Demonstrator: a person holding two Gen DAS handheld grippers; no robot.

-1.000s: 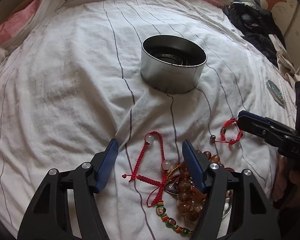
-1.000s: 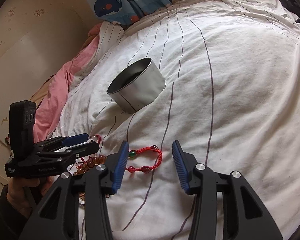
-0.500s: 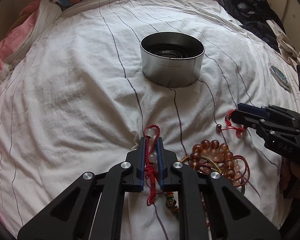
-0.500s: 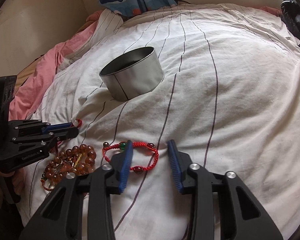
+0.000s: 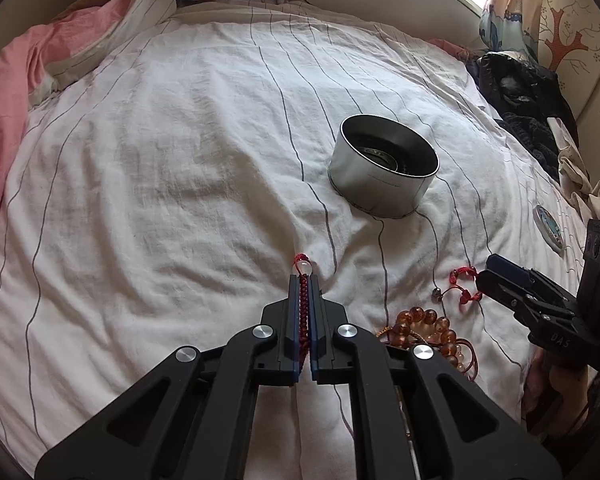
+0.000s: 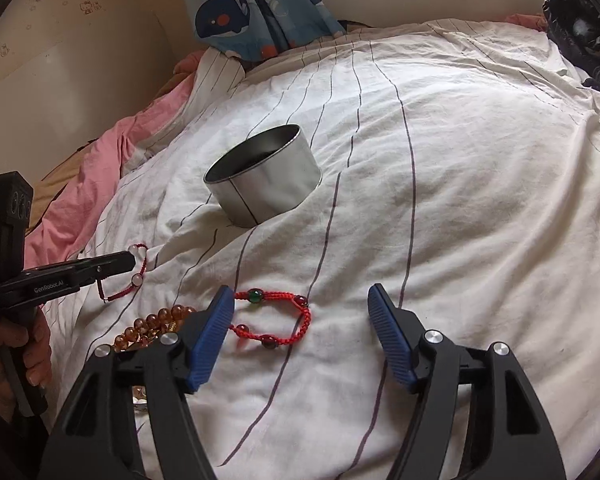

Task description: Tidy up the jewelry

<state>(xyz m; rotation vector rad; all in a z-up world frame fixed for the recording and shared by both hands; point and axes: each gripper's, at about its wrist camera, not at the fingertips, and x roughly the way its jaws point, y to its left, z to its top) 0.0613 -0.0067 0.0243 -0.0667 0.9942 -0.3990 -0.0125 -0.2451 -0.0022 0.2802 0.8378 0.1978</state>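
Red cord bracelet (image 5: 303,303) with a clear bead sits pinched in my left gripper (image 5: 304,280), short of the silver tin (image 5: 382,178) (its rim round); my right gripper (image 6: 300,312) gapes wide.

Left gripper (image 5: 305,280): black frame, blue-padded fingers (image 5: 296,300) pressed together on a red braided cord bracelet with clear beads (image 5: 303,267), bead protruding past the tips. Right gripper (image 6: 301,300): fingers (image 6: 210,334) spread wide, nothing between pads.
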